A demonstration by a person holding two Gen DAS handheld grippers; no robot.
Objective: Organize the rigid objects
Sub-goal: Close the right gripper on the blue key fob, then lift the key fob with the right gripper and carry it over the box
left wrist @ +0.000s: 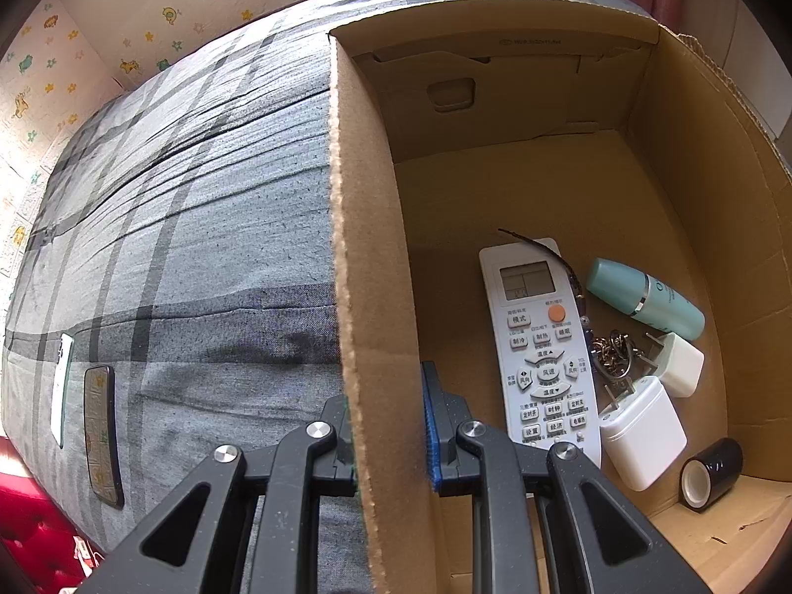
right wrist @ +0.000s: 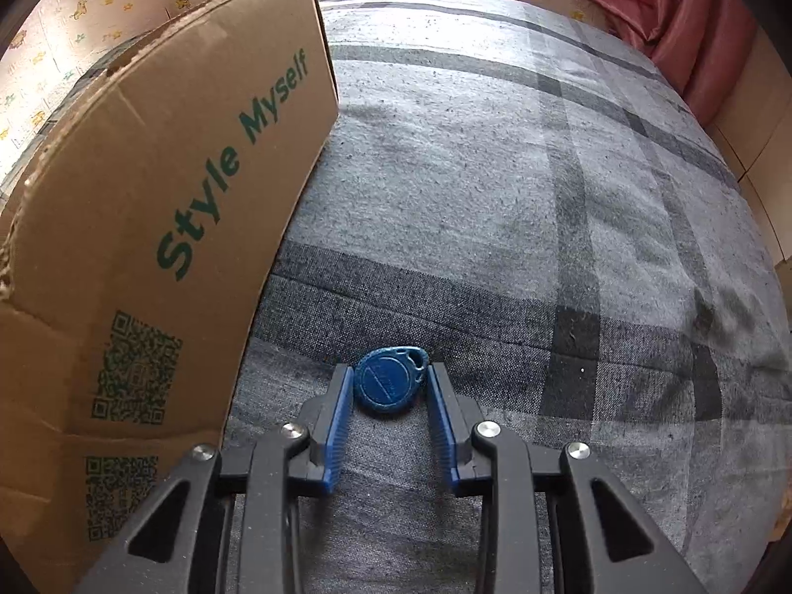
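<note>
Your left gripper (left wrist: pixel 391 425) straddles the cardboard box (left wrist: pixel 346 247) wall, not clenched; your right gripper (right wrist: pixel 388 386) brackets the blue teardrop tag (right wrist: pixel 389 380), fingers apart, open plaid bedcover (right wrist: pixel 544 198) ahead.

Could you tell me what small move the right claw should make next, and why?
Probably close the right claw on the blue key fob. The fob lies flat on the bedspread between the open fingers, which flank its sides, and the left claw already straddles the cardboard box wall, seemingly steadying it.

Remote (left wrist: pixel 539 346) in box (left wrist: pixel 366 257), chargers (left wrist: pixel 643 440) right, key fob (right wrist: pixel 391 380) on bed (right wrist: pixel 544 227)
</note>
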